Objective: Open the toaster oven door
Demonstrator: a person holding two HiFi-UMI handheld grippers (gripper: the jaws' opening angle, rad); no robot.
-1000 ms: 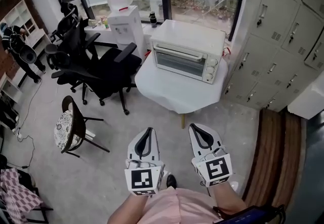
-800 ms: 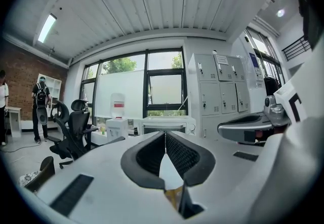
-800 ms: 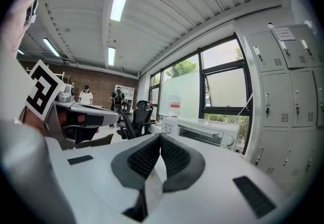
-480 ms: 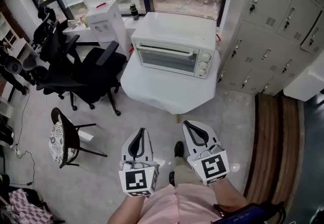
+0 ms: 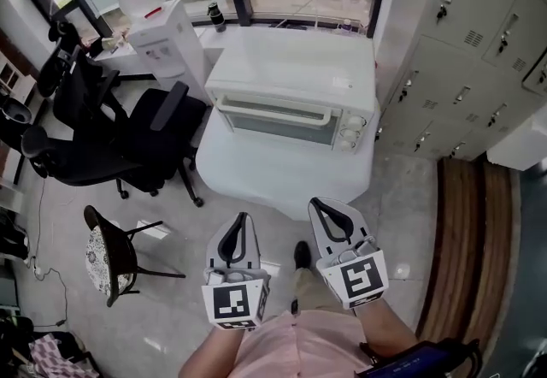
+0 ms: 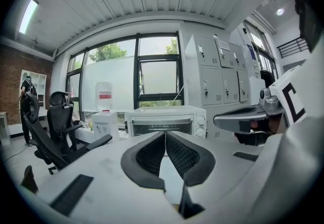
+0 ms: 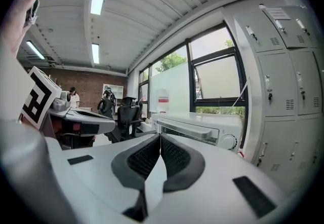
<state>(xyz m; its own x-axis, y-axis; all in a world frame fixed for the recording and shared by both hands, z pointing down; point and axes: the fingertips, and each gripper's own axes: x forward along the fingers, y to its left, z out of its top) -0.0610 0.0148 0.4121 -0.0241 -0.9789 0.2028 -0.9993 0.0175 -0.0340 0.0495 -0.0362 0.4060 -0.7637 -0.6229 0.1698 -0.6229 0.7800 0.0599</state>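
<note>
Closing in since a second ago, the person is standing just short of the rounded white table (image 5: 282, 175); the left gripper (image 5: 245, 218) is hanging clenched, ribbed black pads meeting on nothing; the boxy white toaster oven (image 5: 291, 77) is sitting on the table, long axis left to right, glass door (image 5: 275, 126) shut and facing the person; the right gripper (image 5: 318, 202) is likewise pinched empty.

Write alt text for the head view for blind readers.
A white toaster oven, door closed, sits on a white table ahead of the person, whose left gripper and right gripper are held low, both shut and empty. Office chairs and a water dispenser stand left, grey lockers right.
</note>
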